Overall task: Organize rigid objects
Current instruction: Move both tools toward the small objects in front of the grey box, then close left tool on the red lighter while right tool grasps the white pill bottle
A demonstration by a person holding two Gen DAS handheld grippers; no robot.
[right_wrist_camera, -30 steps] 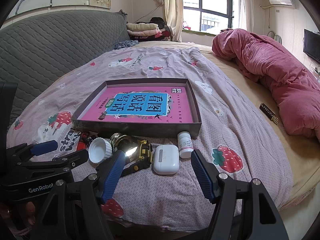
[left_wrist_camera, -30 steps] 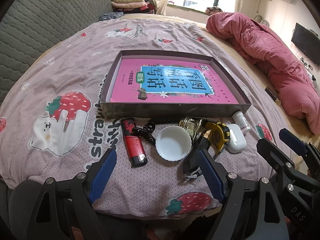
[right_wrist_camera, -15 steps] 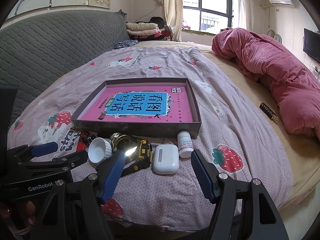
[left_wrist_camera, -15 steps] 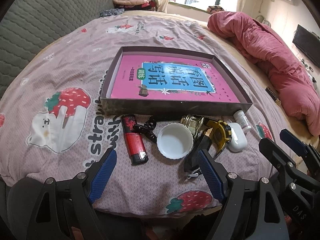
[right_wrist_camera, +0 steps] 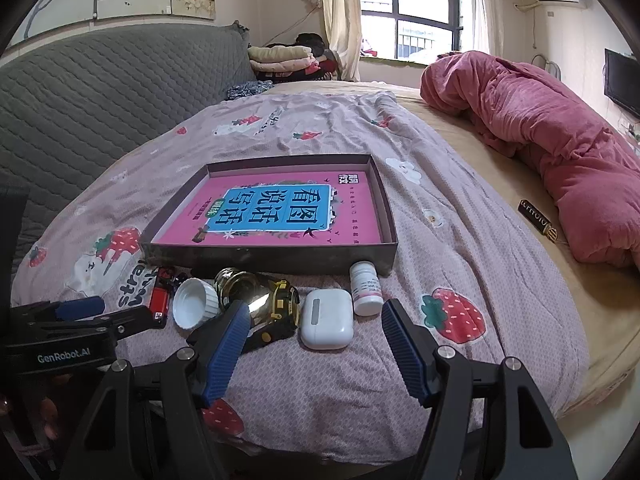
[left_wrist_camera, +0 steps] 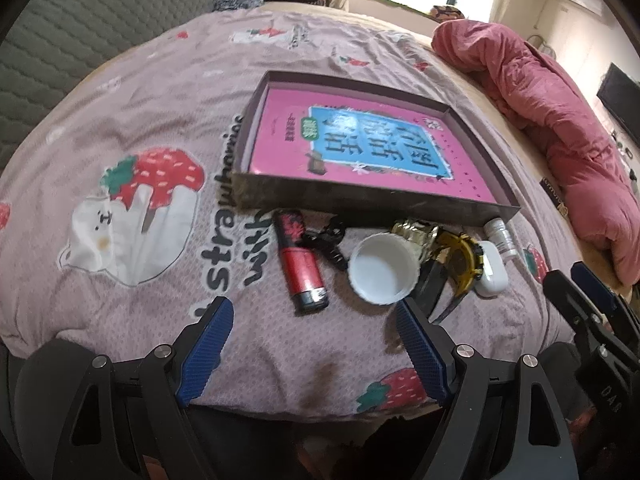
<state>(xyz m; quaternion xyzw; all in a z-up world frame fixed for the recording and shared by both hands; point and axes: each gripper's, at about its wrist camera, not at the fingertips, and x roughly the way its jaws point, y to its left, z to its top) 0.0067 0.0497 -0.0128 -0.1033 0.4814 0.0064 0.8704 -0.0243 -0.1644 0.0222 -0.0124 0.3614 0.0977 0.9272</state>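
both tongs hang released over the bed edge — the lighter (left_wrist_camera: pixel 301 261) lies just ahead of the left gripper (left_wrist_camera: pixel 312 330), long axis pointing away toward the tray (left_wrist_camera: pixel 360 204), while the right gripper (right_wrist_camera: pixel 316 336) faces the earbud case (right_wrist_camera: pixel 327 319).

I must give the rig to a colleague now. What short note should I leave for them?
Left hand-held gripper: open, empty, low over the near edge of the bed.
Right hand-held gripper: open, empty, in front of the earbud case.
The box holds only a pink book.
Lying on the bedspread along the box's near wall: red lighter, black clip, white cap, gold shiny item, yellow tape measure, earbud case, white pill bottle.
Done: nothing is in the box yet.
Left: probably put all seven in the box.
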